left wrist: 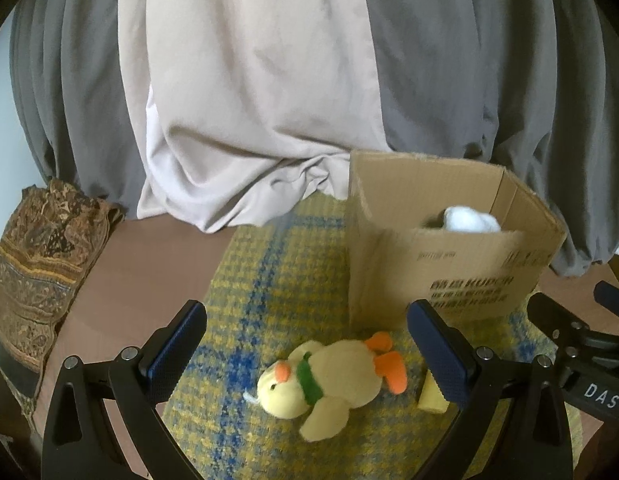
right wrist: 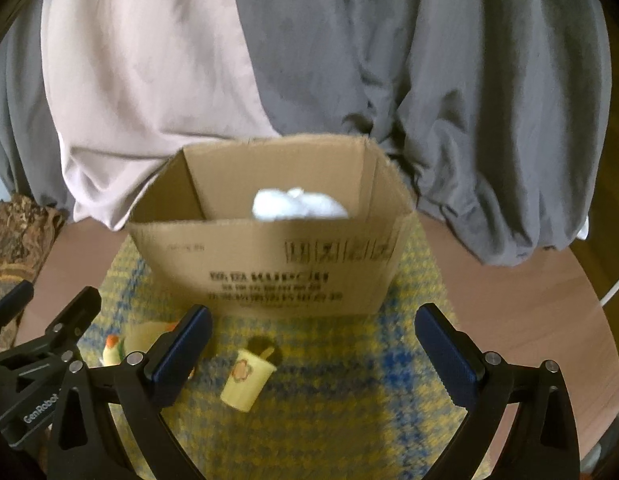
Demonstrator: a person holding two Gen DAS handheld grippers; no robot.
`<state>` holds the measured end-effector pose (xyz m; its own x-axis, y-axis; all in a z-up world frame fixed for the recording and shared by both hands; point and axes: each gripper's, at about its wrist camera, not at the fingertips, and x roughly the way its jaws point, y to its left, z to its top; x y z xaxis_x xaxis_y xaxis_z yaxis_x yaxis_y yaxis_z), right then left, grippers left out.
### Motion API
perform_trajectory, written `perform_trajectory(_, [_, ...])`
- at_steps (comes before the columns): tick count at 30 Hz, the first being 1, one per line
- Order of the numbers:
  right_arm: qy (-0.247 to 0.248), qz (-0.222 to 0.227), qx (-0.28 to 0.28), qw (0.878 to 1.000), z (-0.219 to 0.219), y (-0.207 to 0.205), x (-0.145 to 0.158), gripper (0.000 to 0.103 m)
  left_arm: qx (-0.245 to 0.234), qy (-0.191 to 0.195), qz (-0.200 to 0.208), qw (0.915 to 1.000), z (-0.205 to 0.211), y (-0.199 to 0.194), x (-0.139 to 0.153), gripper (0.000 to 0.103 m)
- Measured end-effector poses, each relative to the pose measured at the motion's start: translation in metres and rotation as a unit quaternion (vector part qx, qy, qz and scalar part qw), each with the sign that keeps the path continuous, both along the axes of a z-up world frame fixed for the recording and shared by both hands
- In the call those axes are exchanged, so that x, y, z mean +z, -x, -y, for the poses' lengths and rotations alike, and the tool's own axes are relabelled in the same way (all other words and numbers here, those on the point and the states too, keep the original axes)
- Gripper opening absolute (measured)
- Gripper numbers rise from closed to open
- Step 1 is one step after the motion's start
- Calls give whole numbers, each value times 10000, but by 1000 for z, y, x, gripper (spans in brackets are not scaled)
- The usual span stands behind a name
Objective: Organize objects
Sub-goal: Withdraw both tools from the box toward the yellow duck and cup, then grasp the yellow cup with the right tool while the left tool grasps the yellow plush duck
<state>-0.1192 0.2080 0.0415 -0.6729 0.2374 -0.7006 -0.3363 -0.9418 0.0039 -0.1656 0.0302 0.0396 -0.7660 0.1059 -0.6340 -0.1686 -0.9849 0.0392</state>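
Left wrist view, L to R: patterned cloth (left wrist: 33, 264) at left edge; left gripper (left wrist: 305, 344), jaws wide apart, empty, above a yellow plush duck (left wrist: 329, 376) lying on its side on a yellow-blue mat (left wrist: 261, 280), lower centre. Cardboard box (left wrist: 449, 272) upper right, something white (left wrist: 471, 220) inside. Right wrist view: right gripper (right wrist: 311, 348) also spread, empty, w/ a small yellow cup (right wrist: 247, 378) tipped over between its fingers. Duck likely light, soft, squashy; pinch the torso. Cup probably stiff, light; grip across its wall.

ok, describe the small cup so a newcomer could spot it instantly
Find the open brown cardboard box on the yellow-and-blue checked mat. Just in front of its printed side lies a small pale-yellow plastic cup, tipped over. Unlike the yellow plush duck beside it, it is hard-sided with an orange flower print.
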Motion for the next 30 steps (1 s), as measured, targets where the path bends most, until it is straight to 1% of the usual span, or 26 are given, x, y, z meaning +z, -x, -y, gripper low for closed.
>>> perform_trajectory(4, [32,105,45,9999,6,-1,-14,102,19,26,34,10000,5,-4,-9,103])
perform_trajectory(11, [54,240,92,9997,15,-3,-30,102,114,8,211,9997,15,-5,-28,103])
perform_trajectory(16, [72,331,103,9994,17,-1,-42,102,157,66,271,9995,19,-6,-39,103])
perform_trajectory(23, [128,575,95,9982,19,3,-62,102,159,107,436,9989,22,-7,-59,103])
perform_trajectory(30, [197,683,141,9974,25,8,-80,101,194,82,537,9983,27,-4,-71,103])
